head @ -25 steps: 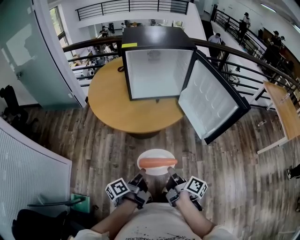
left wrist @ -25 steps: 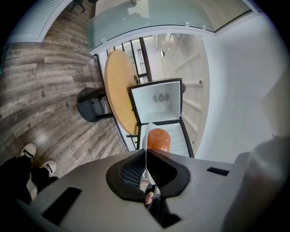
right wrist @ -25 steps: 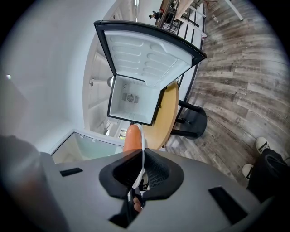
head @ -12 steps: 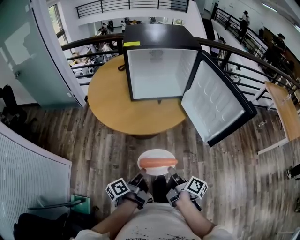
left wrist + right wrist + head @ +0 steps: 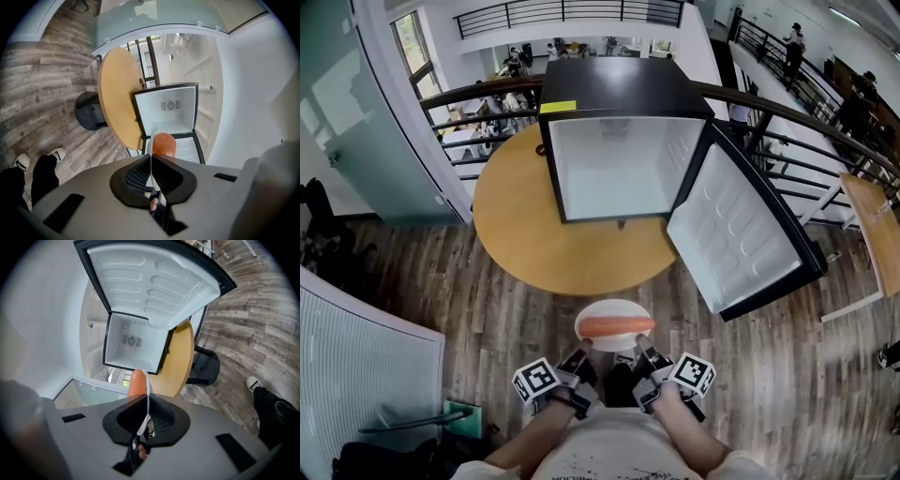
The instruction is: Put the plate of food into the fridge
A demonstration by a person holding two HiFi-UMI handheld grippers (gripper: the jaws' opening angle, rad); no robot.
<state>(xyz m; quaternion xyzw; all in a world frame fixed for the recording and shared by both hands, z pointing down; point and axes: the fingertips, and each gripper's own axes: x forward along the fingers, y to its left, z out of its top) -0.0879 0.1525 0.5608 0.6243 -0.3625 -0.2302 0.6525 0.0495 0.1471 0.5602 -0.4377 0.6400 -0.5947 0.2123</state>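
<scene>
A white plate (image 5: 612, 313) with an orange sausage (image 5: 615, 326) on it hangs in the air in front of me. My left gripper (image 5: 582, 362) is shut on its near-left rim and my right gripper (image 5: 644, 360) is shut on its near-right rim. In the left gripper view the plate (image 5: 151, 147) shows edge-on between the jaws, with the sausage (image 5: 164, 143) beyond. In the right gripper view the plate (image 5: 147, 397) and the sausage (image 5: 136, 383) show the same way. The black mini fridge (image 5: 623, 89) stands on the round wooden table (image 5: 514, 220) ahead, its door (image 5: 742, 234) swung open to the right, its white inside bare.
Wooden floor lies between me and the table. A dark curved railing (image 5: 778, 112) runs behind the fridge. A glass partition (image 5: 337, 103) stands at the left and a white slatted panel (image 5: 356, 366) at the near left. Another table (image 5: 872, 220) is at the right edge.
The fridge and the table have grown larger and come nearer in the head view. Both grippers stay shut on the plate, in the same place in the view.
</scene>
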